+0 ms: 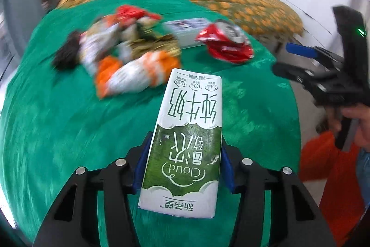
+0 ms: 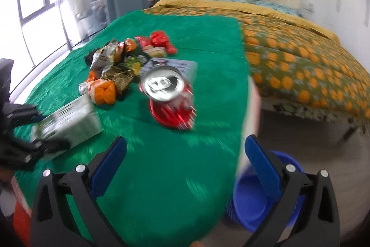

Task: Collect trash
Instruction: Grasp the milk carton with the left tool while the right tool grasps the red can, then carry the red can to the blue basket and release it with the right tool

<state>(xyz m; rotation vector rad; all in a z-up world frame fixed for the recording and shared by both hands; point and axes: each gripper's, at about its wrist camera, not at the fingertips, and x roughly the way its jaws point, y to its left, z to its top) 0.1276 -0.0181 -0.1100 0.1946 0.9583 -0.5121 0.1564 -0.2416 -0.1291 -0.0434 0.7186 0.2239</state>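
Observation:
A green-and-white milk carton (image 1: 192, 103) lies lengthwise between the blue pads of my left gripper (image 1: 185, 140), which press on its two sides just above the green cloth (image 1: 57, 119). The right wrist view shows the same carton (image 2: 69, 122) at the left. A crushed red can (image 1: 225, 43) lies beyond it on the cloth, and a pile of snack wrappers (image 1: 120, 54) sits to the left. My right gripper (image 2: 185, 142) is open over the cloth with nothing between its fingers. The can (image 2: 168, 96) is ahead of it, and the wrappers (image 2: 115, 66) lie further back left.
A flat grey-white box (image 2: 182, 66) lies behind the can. A blue bin (image 2: 252, 203) stands on the floor past the cloth's right edge. A bed with an orange-patterned blanket (image 2: 300, 61) fills the right. A person's orange sleeve (image 1: 328, 177) shows at the right.

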